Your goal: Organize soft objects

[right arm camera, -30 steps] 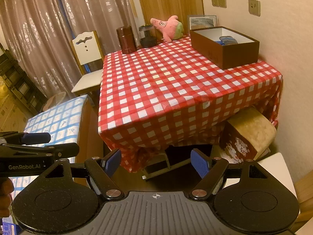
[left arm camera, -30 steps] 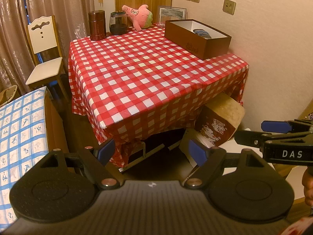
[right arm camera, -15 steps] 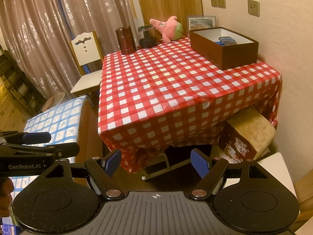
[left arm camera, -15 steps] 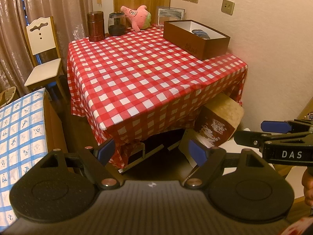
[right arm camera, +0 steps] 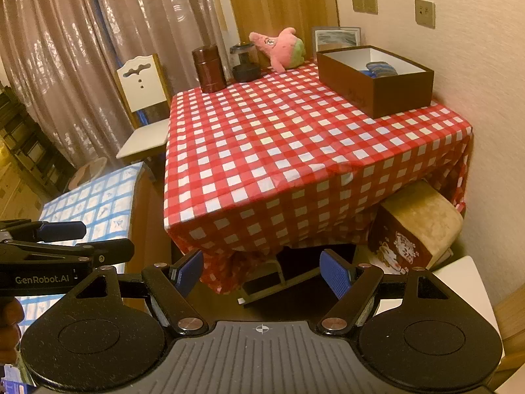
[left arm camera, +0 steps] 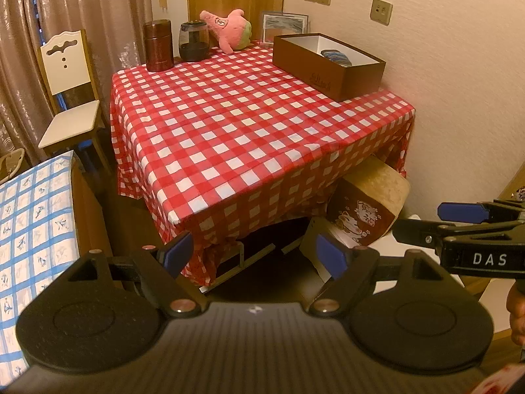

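Both tongs wide open rn, holding nothing: left tongs (left arm camera: 254,252) and right tongs (right arm camera: 261,271) hang low in frame, well short of the desk (left arm camera: 249,138). The pink plush (left arm camera: 229,29) sits at the top of frame on the desk's far edge, just beside the dark jar (left arm camera: 193,41), w/ the brown box (left arm camera: 328,62) upper right. Risk imo: reaching that far I could clip the jar or the brown canister (left arm camera: 159,46) and tip them. Vs 1 s ago: desk looks a bit closer, nothing else differs.

A home room: checked tablecloth (left arm camera: 249,121), curtains (right arm camera: 82,65), wooden chair (left arm camera: 70,98).
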`<state>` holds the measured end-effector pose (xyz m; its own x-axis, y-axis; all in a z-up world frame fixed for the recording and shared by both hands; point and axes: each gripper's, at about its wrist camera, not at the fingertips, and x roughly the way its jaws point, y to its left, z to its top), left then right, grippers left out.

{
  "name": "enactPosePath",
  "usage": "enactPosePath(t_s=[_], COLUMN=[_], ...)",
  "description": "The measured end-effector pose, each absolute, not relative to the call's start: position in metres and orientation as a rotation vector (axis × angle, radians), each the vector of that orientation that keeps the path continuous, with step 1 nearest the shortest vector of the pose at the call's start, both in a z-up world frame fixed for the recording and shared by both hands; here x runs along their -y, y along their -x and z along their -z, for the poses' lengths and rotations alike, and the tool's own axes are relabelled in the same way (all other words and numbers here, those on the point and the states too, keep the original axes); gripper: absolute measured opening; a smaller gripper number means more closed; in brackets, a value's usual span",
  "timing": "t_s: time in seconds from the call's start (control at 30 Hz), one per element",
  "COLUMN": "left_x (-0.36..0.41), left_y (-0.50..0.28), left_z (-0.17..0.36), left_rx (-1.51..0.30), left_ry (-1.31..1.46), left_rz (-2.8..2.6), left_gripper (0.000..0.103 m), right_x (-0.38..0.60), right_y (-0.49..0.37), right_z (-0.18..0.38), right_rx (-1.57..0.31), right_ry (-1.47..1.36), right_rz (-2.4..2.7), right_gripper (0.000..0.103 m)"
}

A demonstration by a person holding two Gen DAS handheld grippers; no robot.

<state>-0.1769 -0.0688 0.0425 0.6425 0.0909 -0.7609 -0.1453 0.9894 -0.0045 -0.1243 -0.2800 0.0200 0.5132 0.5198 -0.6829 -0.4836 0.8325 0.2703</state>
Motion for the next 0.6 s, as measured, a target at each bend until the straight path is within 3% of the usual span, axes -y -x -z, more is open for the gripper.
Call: enactPosePath(t_s=[0.6], left_x=[0.050], left_y=[0.160], left_z=[-0.035], left_rx=[-0.867], left_ry=[0.055], left_rz=[-0.087], left_gripper=[0.081], right_x=[0.271], right_y=[0.113], right_z=[-0.018], right_rx=[-0.843], right_ry=[-0.053], right_rz=[-0.576], right_gripper=[0.078])
